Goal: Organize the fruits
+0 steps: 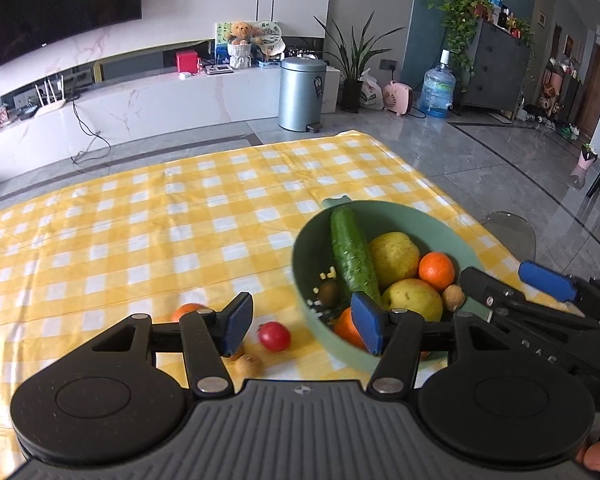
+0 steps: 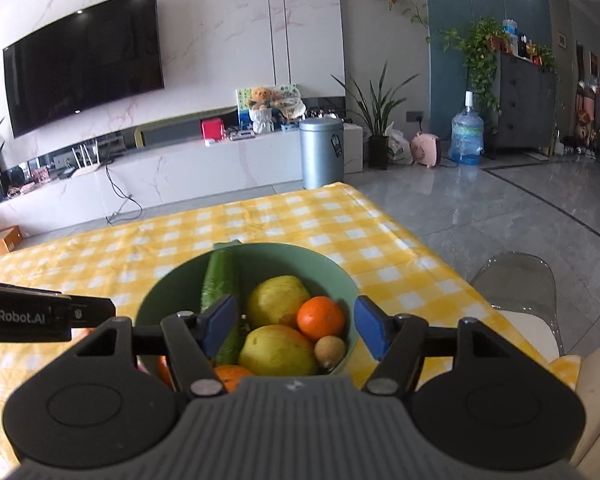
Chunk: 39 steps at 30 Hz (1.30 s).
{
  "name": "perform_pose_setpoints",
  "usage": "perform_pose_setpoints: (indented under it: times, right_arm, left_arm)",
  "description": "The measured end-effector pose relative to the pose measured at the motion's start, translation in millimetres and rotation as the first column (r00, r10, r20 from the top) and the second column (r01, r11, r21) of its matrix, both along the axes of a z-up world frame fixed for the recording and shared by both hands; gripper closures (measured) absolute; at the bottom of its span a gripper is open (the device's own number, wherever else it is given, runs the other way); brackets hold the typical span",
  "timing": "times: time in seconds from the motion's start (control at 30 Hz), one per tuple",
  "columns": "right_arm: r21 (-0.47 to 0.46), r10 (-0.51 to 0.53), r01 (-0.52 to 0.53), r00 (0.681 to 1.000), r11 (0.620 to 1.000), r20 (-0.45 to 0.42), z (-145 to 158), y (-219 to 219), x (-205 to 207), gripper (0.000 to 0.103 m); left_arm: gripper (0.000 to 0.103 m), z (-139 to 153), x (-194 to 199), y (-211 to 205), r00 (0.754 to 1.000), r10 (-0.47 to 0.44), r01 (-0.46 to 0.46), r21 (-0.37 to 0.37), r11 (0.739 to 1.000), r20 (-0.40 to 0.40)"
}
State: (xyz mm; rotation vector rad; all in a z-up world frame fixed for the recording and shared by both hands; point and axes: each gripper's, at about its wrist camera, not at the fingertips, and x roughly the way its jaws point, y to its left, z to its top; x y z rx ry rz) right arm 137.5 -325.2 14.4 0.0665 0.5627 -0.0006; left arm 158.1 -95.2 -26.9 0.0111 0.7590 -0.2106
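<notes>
A green bowl [image 1: 452,236] on the yellow checked tablecloth [image 1: 180,220] holds a cucumber [image 1: 352,256], two yellow pears [image 1: 394,258], oranges [image 1: 436,270] and small brown kiwis [image 1: 454,297]. My left gripper [image 1: 302,330] is open and empty above a red fruit [image 1: 275,336], a kiwi [image 1: 248,365] and an orange [image 1: 188,310] lying on the cloth left of the bowl. My right gripper [image 2: 296,330] is open and empty just above the bowl [image 2: 340,276], over the pears [image 2: 276,350] and orange [image 2: 321,318]. It also shows in the left wrist view [image 1: 516,280].
The table's right edge [image 1: 440,184] drops to a grey tiled floor. A clear chair [image 2: 520,280] stands at the right side. A steel bin [image 1: 302,94], a TV cabinet and plants are far behind.
</notes>
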Motion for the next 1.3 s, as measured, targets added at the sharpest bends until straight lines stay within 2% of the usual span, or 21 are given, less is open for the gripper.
perform_pose_setpoints:
  times: [0.33, 0.63, 0.7, 0.93, 1.13, 1.3]
  right_arm:
    - [0.034, 0.107, -0.108, 0.994, 0.994, 0.033, 0, 34, -21, 0.039]
    - [0.02, 0.268, -0.268, 0.963, 0.963, 0.011, -8, 85, -36, 0.04]
    - [0.01, 0.297, -0.297, 0.955, 0.955, -0.001, -11, 95, -36, 0.048]
    - [-0.009, 0.349, -0.35, 0.936, 0.937, -0.049, -23, 120, -32, 0.055]
    - [-0.026, 0.365, -0.37, 0.925, 0.929, -0.107, -36, 135, -18, 0.069]
    - [-0.049, 0.348, -0.359, 0.924, 0.932, -0.156, -50, 143, -4, 0.073]
  left_arm:
    - [0.036, -4, -20, 40, 1.0, 0.014, -0.014, 0.014, 1.0, 0.004]
    - [0.036, -11, -31, 77, 1.0, 0.004, -0.003, 0.019, 1.0, -0.018]
    - [0.036, -15, -32, 86, 1.0, 0.009, -0.008, 0.006, 1.0, -0.023]
    - [0.036, -27, -29, 111, 0.999, 0.021, -0.024, -0.067, 0.997, -0.036]
    - [0.037, -38, -24, 120, 0.998, 0.027, -0.031, -0.091, 0.995, -0.05]
    - [0.04, -55, -16, 128, 0.997, 0.014, -0.026, -0.148, 0.989, -0.076]
